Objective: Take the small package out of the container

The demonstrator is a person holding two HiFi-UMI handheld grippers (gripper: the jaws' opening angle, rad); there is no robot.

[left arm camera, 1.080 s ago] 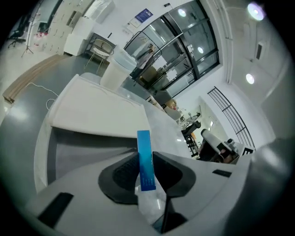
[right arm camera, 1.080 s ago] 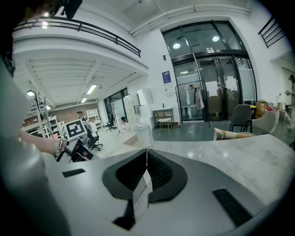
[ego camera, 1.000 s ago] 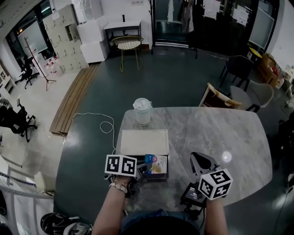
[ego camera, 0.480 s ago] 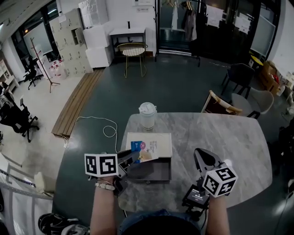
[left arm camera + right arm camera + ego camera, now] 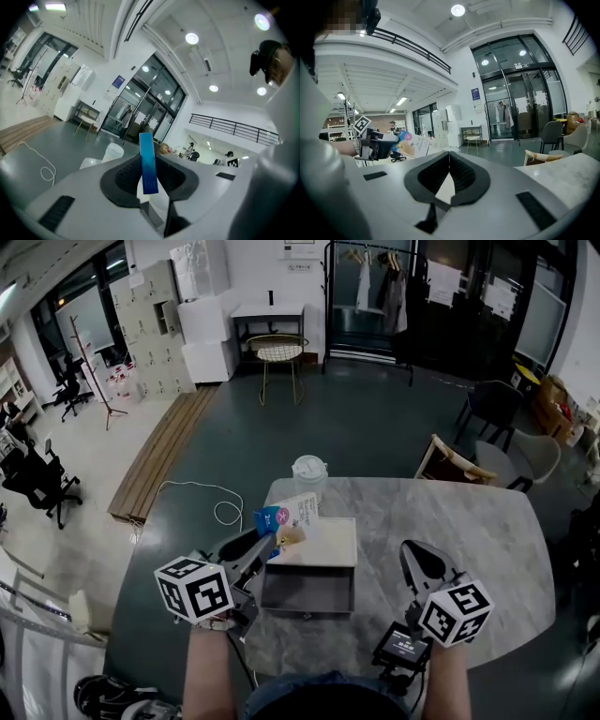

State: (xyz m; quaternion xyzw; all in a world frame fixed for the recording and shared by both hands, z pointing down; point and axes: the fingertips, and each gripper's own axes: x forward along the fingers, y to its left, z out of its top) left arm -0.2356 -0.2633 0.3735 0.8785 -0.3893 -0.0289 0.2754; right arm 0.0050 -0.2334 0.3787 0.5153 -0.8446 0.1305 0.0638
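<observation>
The small package [image 5: 286,517], white with a blue end, is held up above the left edge of the open grey container [image 5: 307,592]. My left gripper [image 5: 267,539] is shut on it. In the left gripper view the package [image 5: 147,164] stands edge-on between the dark pads [image 5: 126,177] of my left gripper [image 5: 149,183]. My right gripper [image 5: 419,563] hovers over the table to the right of the container, jaws shut with nothing in them. The right gripper view shows my right gripper [image 5: 449,161] with its pads meeting, and the package [image 5: 411,143] off to the left.
The container's pale lid [image 5: 328,542] lies open behind it on the grey marble table [image 5: 469,521]. A lidded white cup [image 5: 309,474] stands at the table's far edge. A wooden chair [image 5: 452,461] is behind the table, and a white cable [image 5: 202,498] lies on the floor.
My left gripper has lifted the package out of the container, up and away from me to the left. The right gripper has stayed about where it was.
</observation>
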